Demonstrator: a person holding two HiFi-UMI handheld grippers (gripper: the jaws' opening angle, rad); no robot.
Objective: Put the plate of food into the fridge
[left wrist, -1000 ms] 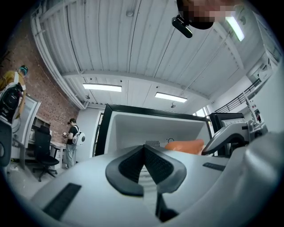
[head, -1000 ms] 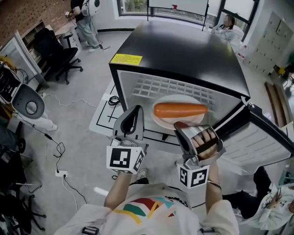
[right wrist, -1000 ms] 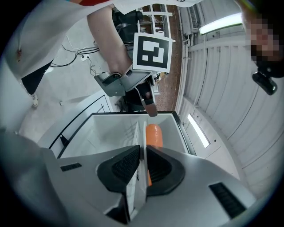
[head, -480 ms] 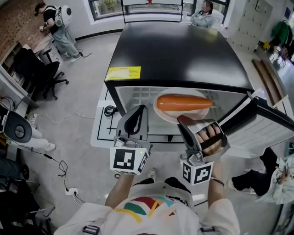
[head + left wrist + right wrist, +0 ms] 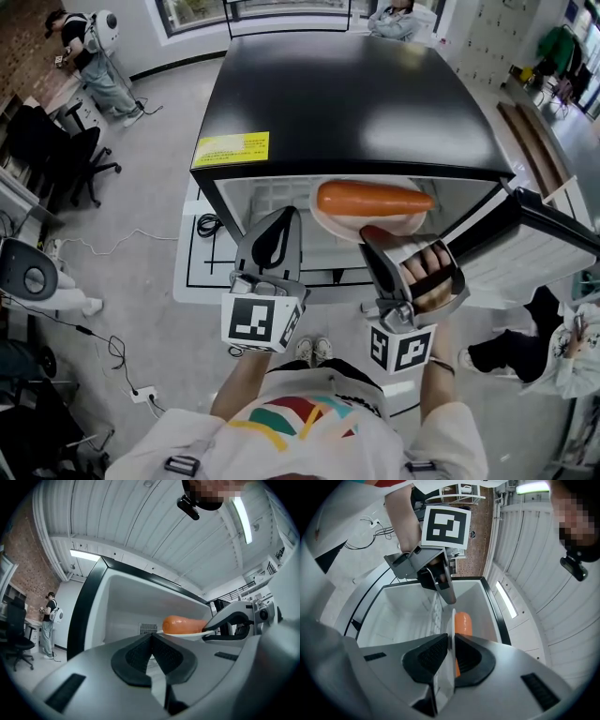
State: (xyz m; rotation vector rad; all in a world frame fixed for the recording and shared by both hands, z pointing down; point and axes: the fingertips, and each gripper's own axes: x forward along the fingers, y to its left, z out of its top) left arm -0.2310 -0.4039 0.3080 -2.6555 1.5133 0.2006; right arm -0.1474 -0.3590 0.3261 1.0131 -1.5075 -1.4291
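A white plate (image 5: 352, 220) carrying a long orange food item (image 5: 373, 198) hangs in the open mouth of the black fridge (image 5: 356, 94), its far edge just under the fridge's top lip. My right gripper (image 5: 373, 232) is shut on the plate's near rim; in the right gripper view the thin rim (image 5: 452, 620) sits between the pads, with the orange food (image 5: 463, 622) beyond. My left gripper (image 5: 281, 217) hovers to the plate's left at the fridge front, shut and empty. In the left gripper view the plate (image 5: 187, 633) and right gripper (image 5: 234, 620) show to the right.
The fridge door (image 5: 548, 248) stands swung open on the right. A white wire shelf (image 5: 267, 202) lies inside the white cavity. A floor mat (image 5: 202, 253), cables (image 5: 112, 347), an office chair (image 5: 56, 150) and people at the room's edges surround the fridge.
The right gripper has carried the plate forward, from in front of the opening to under the fridge's top edge. The left gripper has moved along beside it, still shut.
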